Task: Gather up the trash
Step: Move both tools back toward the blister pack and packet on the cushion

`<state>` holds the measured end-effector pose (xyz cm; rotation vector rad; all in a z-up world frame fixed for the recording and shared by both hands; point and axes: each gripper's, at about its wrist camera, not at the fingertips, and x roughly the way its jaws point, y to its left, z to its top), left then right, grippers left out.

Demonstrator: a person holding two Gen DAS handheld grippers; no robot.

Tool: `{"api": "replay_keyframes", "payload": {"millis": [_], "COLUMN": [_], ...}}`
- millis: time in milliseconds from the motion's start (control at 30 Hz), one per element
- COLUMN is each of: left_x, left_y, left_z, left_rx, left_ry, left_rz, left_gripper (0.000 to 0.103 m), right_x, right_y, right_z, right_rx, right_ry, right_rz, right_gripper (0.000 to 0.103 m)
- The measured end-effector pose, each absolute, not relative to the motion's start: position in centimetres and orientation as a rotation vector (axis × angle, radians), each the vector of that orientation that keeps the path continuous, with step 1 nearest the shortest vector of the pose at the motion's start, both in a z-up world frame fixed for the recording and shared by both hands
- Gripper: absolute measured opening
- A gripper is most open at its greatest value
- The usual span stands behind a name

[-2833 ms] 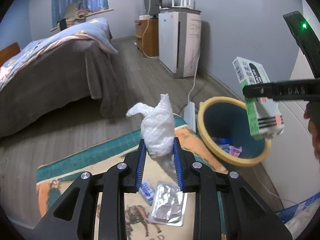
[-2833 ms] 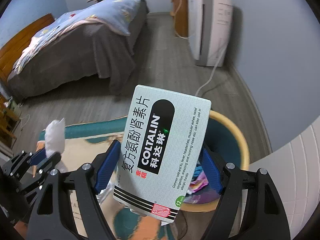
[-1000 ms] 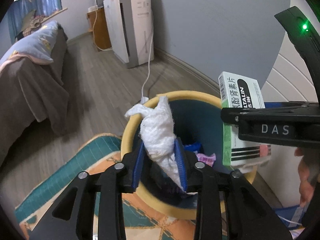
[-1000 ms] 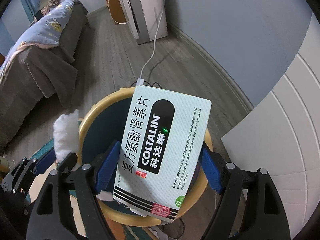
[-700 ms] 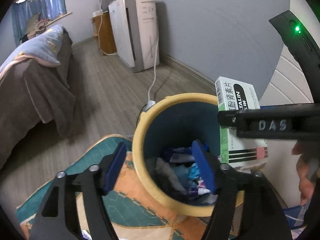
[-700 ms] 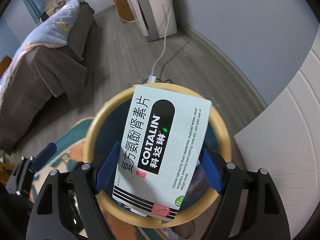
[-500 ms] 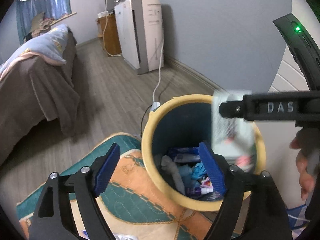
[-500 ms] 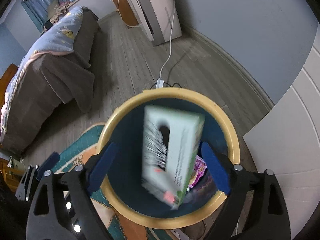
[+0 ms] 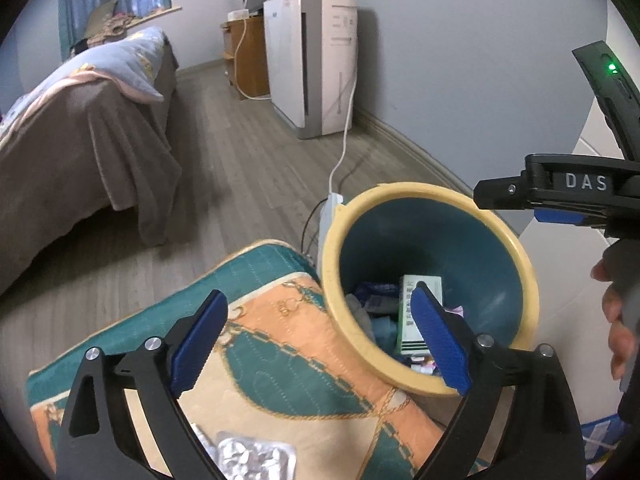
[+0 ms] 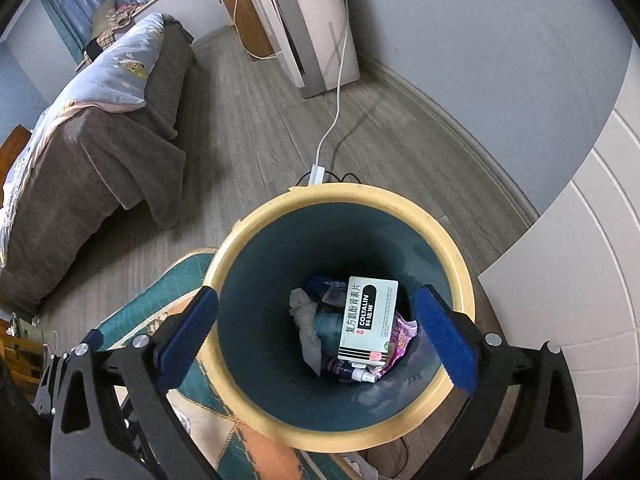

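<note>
Here, the right gripper (image 10: pixel 316 328) and left gripper (image 9: pixel 320 340), jaws opening on nothing, hover over the bin (image 10: pixel 256 224); the medicine box (image 10: pixel 368 318) lies inside; the foil blister pack (image 9: pixel 252 458) on the mat (image 9: pixel 288 352) likely comes next.

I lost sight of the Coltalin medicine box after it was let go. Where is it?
In the right wrist view the Coltalin box lies face up at the bottom of the yellow-rimmed bin, on the other trash, beside a crumpled tissue on its left.

Left wrist view: angled down, bin (image 9: pixel 520 264) beyond right jaw. Right wrist view: steeper, close, bin (image 10: pixel 452 240) between jaws. Shared: bin, rug (image 9: pixel 280 320).
</note>
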<state>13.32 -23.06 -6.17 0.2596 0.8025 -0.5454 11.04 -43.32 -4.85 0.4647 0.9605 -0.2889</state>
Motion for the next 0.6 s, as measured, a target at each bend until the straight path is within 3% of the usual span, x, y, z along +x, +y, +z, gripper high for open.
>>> {"api": "replay_keyframes", "payload": {"millis": [400,600], "left_x": [10.4,7.7], "left_y": [-12.4,-5.5], "left_z": [-1.2,1.8], "left_rx": [0.273,0.154], "left_ry": [0.775,0.763], "left_rz": [-0.342,-0.268], "left_gripper": [0.096,0.098], "right_x": [8.9,7.4], "right_y": [-34.7,-28.9], "right_z": [0.6,0.0], "right_rx": [0.337,0.257], "right_ry": [0.888,0.933], "right_rz": [-0.189,-0.139], "right_gripper": [0.097,0.097]}}
